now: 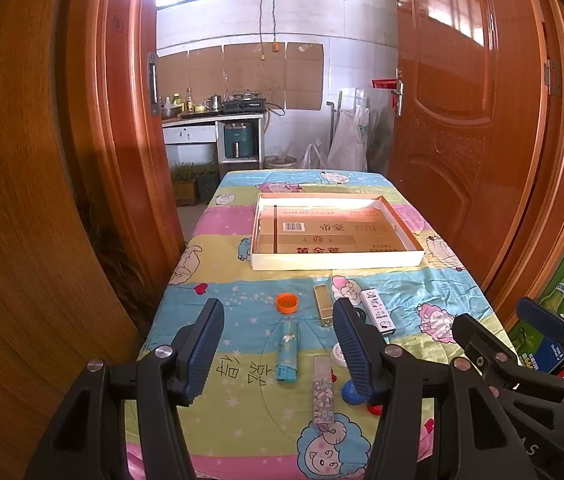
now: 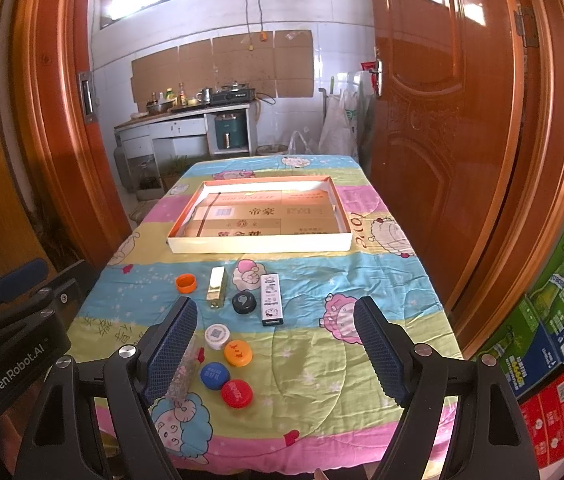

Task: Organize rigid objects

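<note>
The left gripper's right finger [image 1: 355, 354] is covering most of the black cap [image 1: 358, 314], white cap [image 1: 337, 354], blue cap [image 1: 350, 394] and red cap [image 1: 373, 410] in the left wrist view. In the right wrist view, the glitter lighter [image 2: 184, 372] is hiding partly behind a finger [image 2: 170, 354]. Carton print [image 2: 553, 320] is running off the edge, too small to read.

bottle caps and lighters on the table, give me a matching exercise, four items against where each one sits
Items:
1. red cap
2. black cap
3. gold lighter
4. open-side-up orange cap

Places:
A. between the gold lighter and the white lighter
B. farthest left of the small items
C. nearest the table's front edge, beside the blue cap
D. just right of the open-side-up orange cap

Pairs: 1-C, 2-A, 3-D, 4-B
</note>
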`<state>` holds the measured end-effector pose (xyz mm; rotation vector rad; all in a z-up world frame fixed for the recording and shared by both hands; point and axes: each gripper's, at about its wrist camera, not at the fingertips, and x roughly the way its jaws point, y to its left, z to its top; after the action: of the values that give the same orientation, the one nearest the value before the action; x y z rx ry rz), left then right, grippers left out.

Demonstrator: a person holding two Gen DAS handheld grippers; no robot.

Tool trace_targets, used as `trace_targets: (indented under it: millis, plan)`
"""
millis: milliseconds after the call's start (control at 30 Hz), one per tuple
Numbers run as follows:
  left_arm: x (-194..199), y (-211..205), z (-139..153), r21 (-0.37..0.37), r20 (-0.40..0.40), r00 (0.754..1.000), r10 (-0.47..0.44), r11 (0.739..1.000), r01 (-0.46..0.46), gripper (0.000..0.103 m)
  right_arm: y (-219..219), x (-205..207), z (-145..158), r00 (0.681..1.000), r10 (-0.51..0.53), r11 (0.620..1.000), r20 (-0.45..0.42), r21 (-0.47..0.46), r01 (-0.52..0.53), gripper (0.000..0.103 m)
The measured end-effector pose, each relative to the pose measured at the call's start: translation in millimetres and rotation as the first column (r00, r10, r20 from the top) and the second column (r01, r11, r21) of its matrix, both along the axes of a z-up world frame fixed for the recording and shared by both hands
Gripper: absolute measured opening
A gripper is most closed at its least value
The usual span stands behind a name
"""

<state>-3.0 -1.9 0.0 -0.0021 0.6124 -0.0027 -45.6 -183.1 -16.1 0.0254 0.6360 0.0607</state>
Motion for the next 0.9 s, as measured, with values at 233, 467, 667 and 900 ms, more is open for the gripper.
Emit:
trace_targets:
  millis: [233, 467, 667, 900]
  plan:
    - [0.4, -1.0, 0.6, 0.0, 0.0, 1.0, -0.002, 1.0, 0.002, 0.057, 0.1, -0.1, -0.1, 1.0, 0.0, 1.0, 0.002, -0.001, 0.0, 0.082]
    - [1.5, -2.4, 1.5, 0.001, -0.004, 1.0, -0.005, 1.0, 0.005, 0.057, -0.1, -0.2, 0.1, 1.0, 0.001, 1.0, 0.002, -0.001, -0.001, 0.082]
    - [1.7, -2.2, 2.1, -0.001, -0.005, 1.0, -0.006, 1.0, 0.006, 0.057, -0.4, -0.1, 0.1, 1.0, 0.0, 1.0, 0.003, -0.001, 0.0, 0.082]
    - [1.7, -2.0, 1.9, 0.0, -0.005, 1.0, -0.006, 1.0, 0.006, 0.057, -0.6, -0.3, 0.3, 1.0, 0.0, 1.0, 0.003, 0.0, 0.0, 0.082]
